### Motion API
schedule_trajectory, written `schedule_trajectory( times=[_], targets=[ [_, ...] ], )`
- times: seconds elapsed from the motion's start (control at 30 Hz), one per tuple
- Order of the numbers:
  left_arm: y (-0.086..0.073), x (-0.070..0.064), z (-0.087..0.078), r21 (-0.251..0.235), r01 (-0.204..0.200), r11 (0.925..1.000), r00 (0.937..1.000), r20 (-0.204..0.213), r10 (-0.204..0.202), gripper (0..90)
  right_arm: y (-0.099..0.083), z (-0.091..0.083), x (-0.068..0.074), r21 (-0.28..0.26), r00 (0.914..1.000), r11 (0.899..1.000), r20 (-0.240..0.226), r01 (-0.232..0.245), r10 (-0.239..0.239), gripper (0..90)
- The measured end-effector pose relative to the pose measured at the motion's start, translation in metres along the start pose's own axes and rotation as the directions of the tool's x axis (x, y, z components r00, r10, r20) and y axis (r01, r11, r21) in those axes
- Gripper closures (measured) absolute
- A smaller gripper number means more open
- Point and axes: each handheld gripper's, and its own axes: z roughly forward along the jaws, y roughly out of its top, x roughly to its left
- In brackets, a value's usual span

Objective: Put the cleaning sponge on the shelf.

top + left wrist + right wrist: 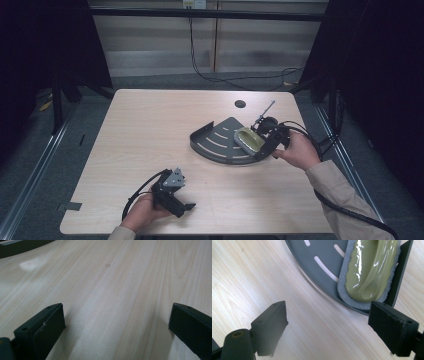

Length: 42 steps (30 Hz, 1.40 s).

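On the pale wooden tabletop (pixel 150 130) sits a dark grey slotted quarter-round tray (pixel 216 142), and the olive-green glossy pad with a grey felt edge (pixel 369 272) lies inside it against the wall, probably already placed. Both tongs are released: right tongs (pixel 328 322) spread just beside the tray, touching nothing; left tongs (pixel 115 327) spread over bare wood.

A pale wooden table (pixel 150 130) bears 1 dark slotted corner tray (pixel 215 140) near its right edge.

We see an olive-green, grey-edged scrubbing pad (pixel 249 139) lying flat in the right corner of a dark grey slotted fan-shaped tray (pixel 215 142), near the table's (pixel 150 130) right edge.
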Motion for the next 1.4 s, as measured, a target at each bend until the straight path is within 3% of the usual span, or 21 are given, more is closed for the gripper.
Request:
schedule_trajectory(
  times=[0.43, 1.13, 1.4],
  targets=[
    [0.000, 0.000, 0.000, 0.000, 0.000, 1.0000, 1.0000, 0.000, 0.000, 0.0, -0.027, 0.009, 0.011, 0.003, 0.9991, 1.000, -0.035, 0.025, -0.025, 15.2],
    [0.000, 0.000, 0.000, -0.006, 0.002, 1.0000, 1.0000, -0.003, -0.002, 0.0, -0.069, 0.034, 0.026, -0.002, 0.9984, 1.000, -0.047, 0.030, -0.030, 14.5],
    [0.000, 0.000, 0.000, -0.001, 0.002, 1.0000, 1.0000, -0.003, -0.002, 0.0, -0.083, 0.045, 0.028, -0.013, 0.9990, 0.999, -0.032, 0.031, -0.032, 14.7]
  ],
)
